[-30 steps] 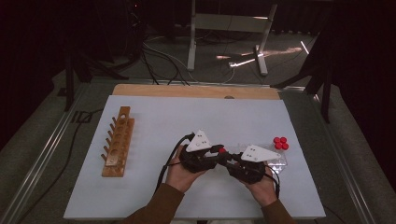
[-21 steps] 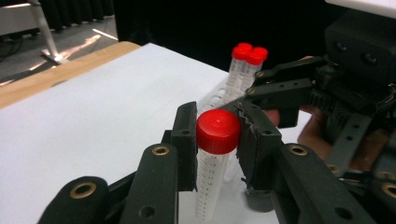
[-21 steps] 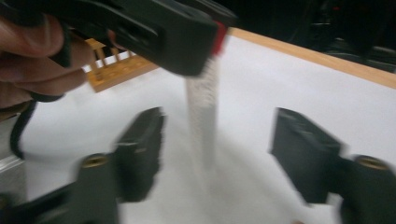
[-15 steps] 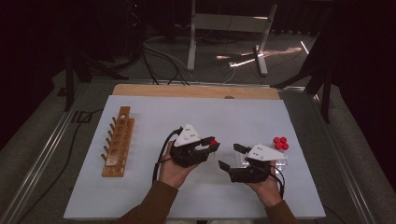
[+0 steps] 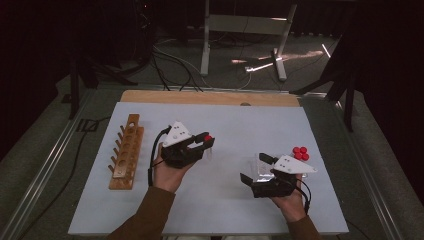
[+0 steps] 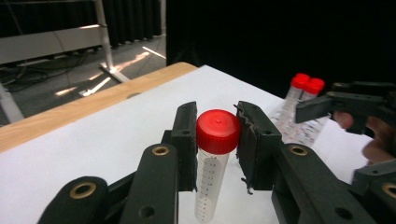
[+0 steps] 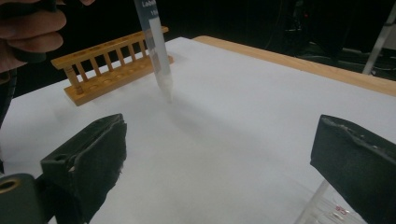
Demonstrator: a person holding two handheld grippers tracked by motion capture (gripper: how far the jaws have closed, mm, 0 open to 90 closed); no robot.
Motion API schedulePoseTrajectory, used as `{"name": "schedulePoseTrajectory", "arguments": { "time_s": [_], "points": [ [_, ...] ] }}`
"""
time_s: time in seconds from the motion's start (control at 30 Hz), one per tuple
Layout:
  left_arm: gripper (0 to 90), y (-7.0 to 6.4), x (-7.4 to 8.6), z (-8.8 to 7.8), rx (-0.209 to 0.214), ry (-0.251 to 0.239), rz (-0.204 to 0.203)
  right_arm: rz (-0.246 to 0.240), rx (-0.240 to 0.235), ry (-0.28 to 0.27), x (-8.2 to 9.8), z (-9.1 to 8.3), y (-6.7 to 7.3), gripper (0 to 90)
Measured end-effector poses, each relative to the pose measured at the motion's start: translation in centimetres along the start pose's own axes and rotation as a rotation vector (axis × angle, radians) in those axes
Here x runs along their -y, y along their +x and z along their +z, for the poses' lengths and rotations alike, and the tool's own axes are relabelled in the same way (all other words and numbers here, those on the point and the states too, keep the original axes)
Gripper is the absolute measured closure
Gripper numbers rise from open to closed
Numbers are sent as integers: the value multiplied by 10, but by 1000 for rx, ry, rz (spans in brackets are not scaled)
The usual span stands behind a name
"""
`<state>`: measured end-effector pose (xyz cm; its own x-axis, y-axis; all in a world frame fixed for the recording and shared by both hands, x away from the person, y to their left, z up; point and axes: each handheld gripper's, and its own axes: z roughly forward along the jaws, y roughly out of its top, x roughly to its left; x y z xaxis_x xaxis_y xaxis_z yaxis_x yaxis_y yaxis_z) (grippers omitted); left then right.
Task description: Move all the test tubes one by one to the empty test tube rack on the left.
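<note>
My left gripper (image 5: 206, 143) is shut on a clear graduated tube with a red cap (image 6: 212, 163), held upright just under the cap above the white mat. In the right gripper view the same tube (image 7: 156, 46) hangs with its tip a little above the mat, in front of the wooden rack (image 7: 109, 70). My right gripper (image 5: 253, 168) stands to the right, nearer the front edge; its jaws have just been opening and nothing is between them (image 7: 219, 158). Behind it lie several more red-capped tubes (image 5: 300, 152).
The wooden tube rack (image 5: 127, 152) stands along the left side of the white mat (image 5: 225, 210), its holes unfilled as far as I can see. A bare wooden strip (image 5: 210, 97) runs along the table's far edge. Cables and a metal stand lie beyond the table.
The two grippers were together at the mat's middle. The left one has moved left and up with the tube. The right one's jaws have opened and stayed near the loose tubes.
</note>
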<state>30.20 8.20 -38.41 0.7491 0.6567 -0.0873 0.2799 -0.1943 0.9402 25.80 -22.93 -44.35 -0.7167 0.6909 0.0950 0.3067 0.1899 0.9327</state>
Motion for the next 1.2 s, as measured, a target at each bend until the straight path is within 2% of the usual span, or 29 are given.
{"name": "schedulePoseTrajectory", "arguments": {
  "time_s": [0.53, 0.63, 1.0, 1.2],
  "points": [
    [710, 41, -3, -23, -128, -22, -15, 48, 67, -45, 2, -10, -11, 17],
    [710, 48, -3, -26, -153, -28, -28, 52, 80, -52, 2, -10, -12, 17],
    [710, 69, 1, -35, -256, -35, -49, 48, 97, -21, 5, -6, -10, 0],
    [710, 84, 1, -42, -317, -25, -56, 49, 97, -25, 5, -6, -10, 0]
  ]
}}
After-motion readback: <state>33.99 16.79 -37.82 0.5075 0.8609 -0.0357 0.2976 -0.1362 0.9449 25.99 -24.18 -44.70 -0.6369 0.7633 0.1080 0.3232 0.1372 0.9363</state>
